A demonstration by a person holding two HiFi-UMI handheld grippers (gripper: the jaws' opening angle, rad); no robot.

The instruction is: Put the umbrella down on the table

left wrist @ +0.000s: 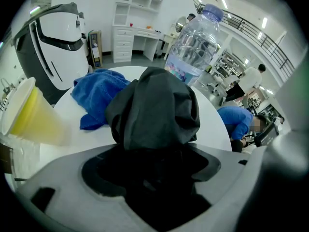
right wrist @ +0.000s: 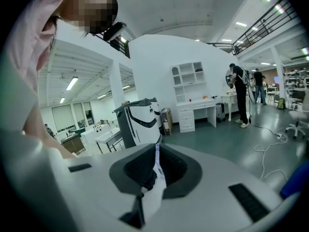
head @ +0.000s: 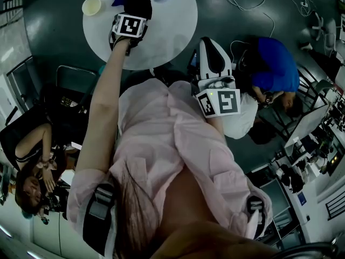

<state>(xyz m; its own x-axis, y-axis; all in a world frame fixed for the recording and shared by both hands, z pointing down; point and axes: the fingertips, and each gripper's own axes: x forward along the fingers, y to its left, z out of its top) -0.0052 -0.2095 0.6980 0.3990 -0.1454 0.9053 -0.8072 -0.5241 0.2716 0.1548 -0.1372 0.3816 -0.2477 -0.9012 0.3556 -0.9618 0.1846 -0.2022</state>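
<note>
Left gripper (left wrist: 154, 151), jaws clamped on the folded black umbrella (left wrist: 153, 108), which juts forward along them, low over the round table (head: 172, 31) between cloth (left wrist: 96, 98) and bottle (left wrist: 193, 47); right gripper (right wrist: 154, 170) pressed together, well back.

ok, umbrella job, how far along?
Done: the umbrella is already out over the table, beside the blue cloth and the bottle.
In hand: the left gripper is clamped on it. Whether it touches the tabletop can't be told.
Left: set it down, open the jaws, pull back.
The right gripper is shut, empty and near the person's chest.
</note>
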